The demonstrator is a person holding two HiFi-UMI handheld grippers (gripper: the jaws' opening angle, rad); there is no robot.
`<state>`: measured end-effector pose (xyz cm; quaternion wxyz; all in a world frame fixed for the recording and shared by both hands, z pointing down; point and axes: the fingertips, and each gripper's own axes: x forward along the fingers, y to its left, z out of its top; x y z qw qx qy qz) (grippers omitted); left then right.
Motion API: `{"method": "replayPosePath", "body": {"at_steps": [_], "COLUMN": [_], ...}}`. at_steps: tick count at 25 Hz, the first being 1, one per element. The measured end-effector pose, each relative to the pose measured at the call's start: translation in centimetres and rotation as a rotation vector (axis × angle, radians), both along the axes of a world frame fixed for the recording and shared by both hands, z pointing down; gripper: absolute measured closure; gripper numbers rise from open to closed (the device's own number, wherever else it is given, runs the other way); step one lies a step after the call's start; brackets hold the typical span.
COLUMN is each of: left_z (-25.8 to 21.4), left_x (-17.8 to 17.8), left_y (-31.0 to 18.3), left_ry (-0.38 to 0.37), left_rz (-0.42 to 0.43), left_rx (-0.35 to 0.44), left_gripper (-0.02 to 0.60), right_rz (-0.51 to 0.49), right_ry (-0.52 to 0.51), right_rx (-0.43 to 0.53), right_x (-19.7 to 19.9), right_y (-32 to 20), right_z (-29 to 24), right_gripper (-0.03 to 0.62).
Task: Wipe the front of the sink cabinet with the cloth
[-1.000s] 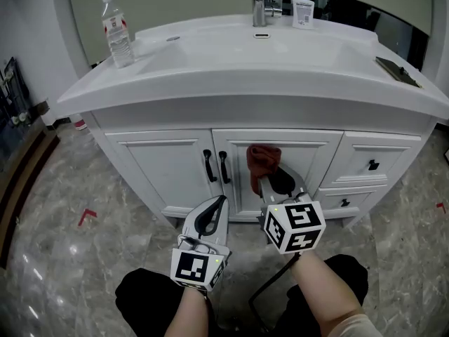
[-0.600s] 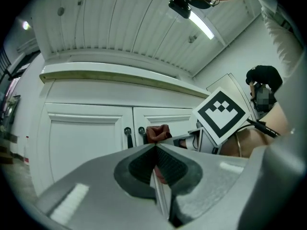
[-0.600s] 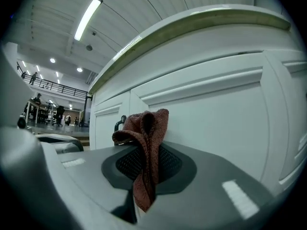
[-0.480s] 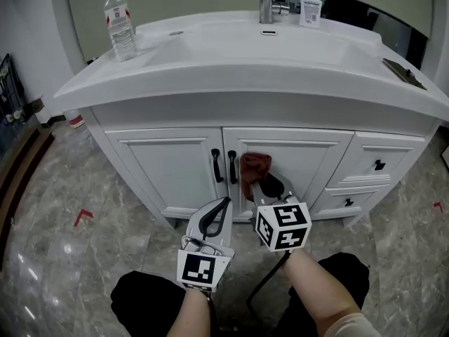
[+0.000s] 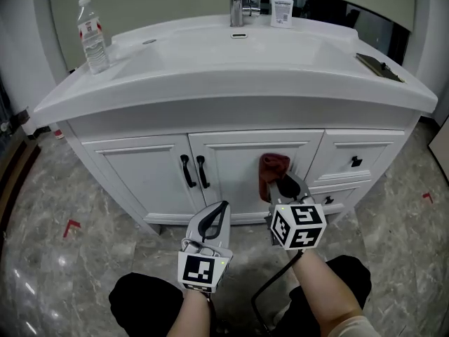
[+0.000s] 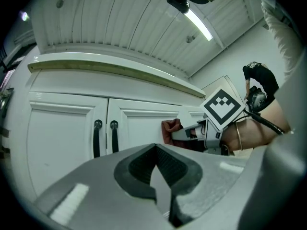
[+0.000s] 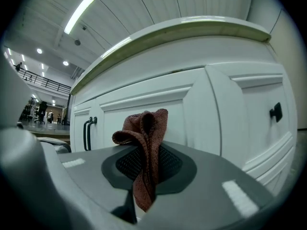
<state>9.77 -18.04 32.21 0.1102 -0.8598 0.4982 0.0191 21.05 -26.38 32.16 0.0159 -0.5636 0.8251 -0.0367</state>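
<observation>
The white sink cabinet (image 5: 231,167) has two doors with black handles (image 5: 193,171). A red-brown cloth (image 5: 272,168) is pressed against the right door near its right edge. My right gripper (image 5: 282,185) is shut on the cloth, which bunches above the jaws in the right gripper view (image 7: 144,143). My left gripper (image 5: 220,208) hangs lower and to the left, shut and empty, apart from the cabinet. In the left gripper view the cloth (image 6: 169,130) and the right gripper (image 6: 189,133) show against the door, right of the handles (image 6: 105,138).
Drawers with black knobs (image 5: 356,161) sit right of the doors. On the countertop are a water bottle (image 5: 91,35), a faucet (image 5: 237,7), a soap bottle (image 5: 282,10) and a dark flat item (image 5: 379,67). Red tape (image 5: 70,227) marks the marble floor.
The right gripper slid the cloth left toward the handles, then right across the door to its right edge. The left gripper stayed put.
</observation>
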Motion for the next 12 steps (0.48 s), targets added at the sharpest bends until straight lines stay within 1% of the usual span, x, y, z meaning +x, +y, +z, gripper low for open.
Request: {"method": "replayPosePath", "body": {"at_steps": [6, 8, 12], "left_z": [0.5, 0.5, 1.7], "left_x": [2.8, 3.6, 5.1], "left_y": [-0.1, 0.0, -0.1], "left_ry": [0.018, 0.026, 0.010], "left_rz": [0.036, 0.043, 0.062], "left_rx": [-0.014, -0.021, -0.033], "left_gripper": [0.581, 0.581, 0.581], "right_rz": [0.082, 0.094, 0.137], "right_ry": [0.014, 0.021, 0.036], "right_rx": [-0.009, -0.013, -0.020], "right_x": [5.0, 6.6, 9.2], "right_y": [0.2, 0.5, 0.9], "right_z": [-0.1, -0.1, 0.1], "right_gripper": [0.514, 0.513, 0.514]}}
